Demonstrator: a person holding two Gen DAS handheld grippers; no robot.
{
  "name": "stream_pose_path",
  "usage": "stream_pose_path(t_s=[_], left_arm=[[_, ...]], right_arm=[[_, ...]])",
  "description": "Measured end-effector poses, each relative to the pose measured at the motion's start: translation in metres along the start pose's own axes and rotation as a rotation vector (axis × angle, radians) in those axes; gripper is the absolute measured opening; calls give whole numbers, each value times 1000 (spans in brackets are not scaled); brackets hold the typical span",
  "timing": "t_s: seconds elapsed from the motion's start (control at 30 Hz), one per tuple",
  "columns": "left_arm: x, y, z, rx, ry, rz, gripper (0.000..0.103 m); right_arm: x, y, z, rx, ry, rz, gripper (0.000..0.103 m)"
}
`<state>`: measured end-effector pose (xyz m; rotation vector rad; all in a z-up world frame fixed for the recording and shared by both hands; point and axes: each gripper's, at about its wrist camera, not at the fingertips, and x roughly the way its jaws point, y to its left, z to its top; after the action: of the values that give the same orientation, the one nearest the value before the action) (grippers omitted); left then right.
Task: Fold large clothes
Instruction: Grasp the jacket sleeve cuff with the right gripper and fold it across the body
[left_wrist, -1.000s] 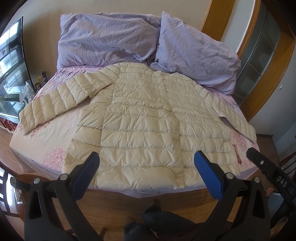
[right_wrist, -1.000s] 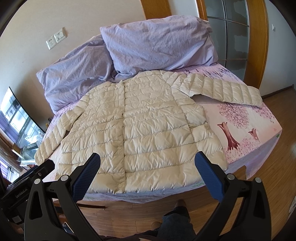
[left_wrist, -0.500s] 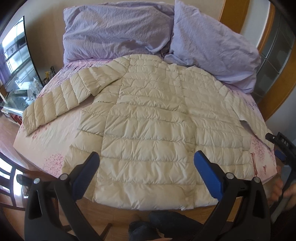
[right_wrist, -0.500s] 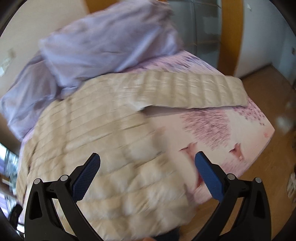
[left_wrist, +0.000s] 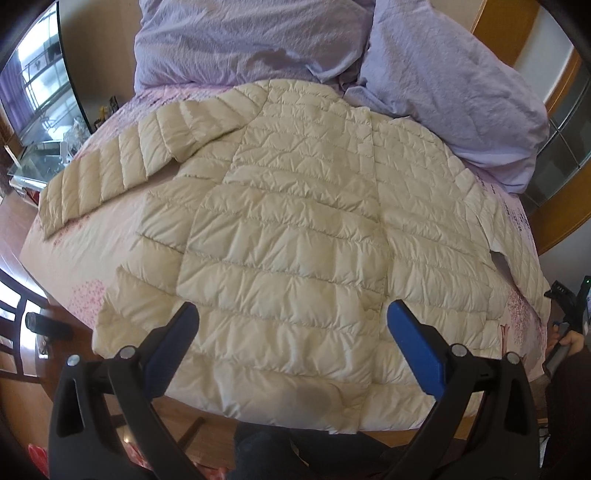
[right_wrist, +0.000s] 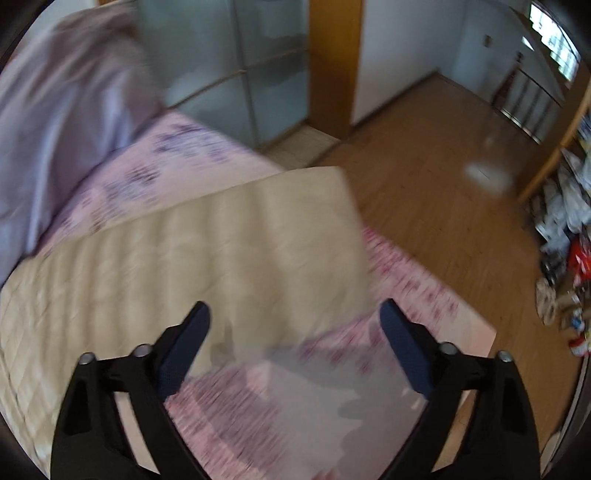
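Note:
A cream quilted puffer jacket lies flat on the bed with both sleeves spread out. My left gripper hovers open above its hem, nothing between the blue pads. In the right wrist view, blurred by motion, my right gripper hangs over the end of the jacket's sleeve near the bed's corner. Its jaws are closing but still wide, and they touch nothing. The right gripper's body and a hand show at the left wrist view's right edge.
Two lilac pillows lie at the head of the pink floral sheet. A television stands to the left. Wooden floor, a glass sliding door and cluttered shelves surround the bed's corner.
My right gripper swung fast to the right and down, from the jacket's hem to the sleeve end at the bed's corner. My left gripper moved closer over the hem.

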<state>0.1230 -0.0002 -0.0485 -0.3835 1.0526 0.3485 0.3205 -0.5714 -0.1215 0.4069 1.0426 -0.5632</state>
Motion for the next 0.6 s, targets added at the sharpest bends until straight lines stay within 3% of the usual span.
stream_pose_path(t_s=[0.07, 0.17, 0.27, 0.37, 0.4, 0.47, 0.6], left_arm=[[2, -3, 0, -2, 6, -6, 101], [3, -8, 0, -2, 8, -15, 101], [5, -13, 0, 10, 10, -14, 101], [7, -11, 0, 4, 14, -14, 101], [7, -7, 0, -3, 14, -13, 101], [8, 0, 1, -15, 12, -15, 101], [13, 17, 7, -30, 13, -29, 101]], right_arm=[[14, -11, 7, 20, 32, -15, 77], [28, -20, 8, 72, 80, 29, 68], [28, -17, 5, 57, 58, 42, 58], [28, -4, 5, -5, 45, 45, 36], [28, 0, 6, -10, 48, 56, 23], [23, 5, 6, -12, 41, 71, 12], [-2, 22, 3, -40, -22, 69, 8]])
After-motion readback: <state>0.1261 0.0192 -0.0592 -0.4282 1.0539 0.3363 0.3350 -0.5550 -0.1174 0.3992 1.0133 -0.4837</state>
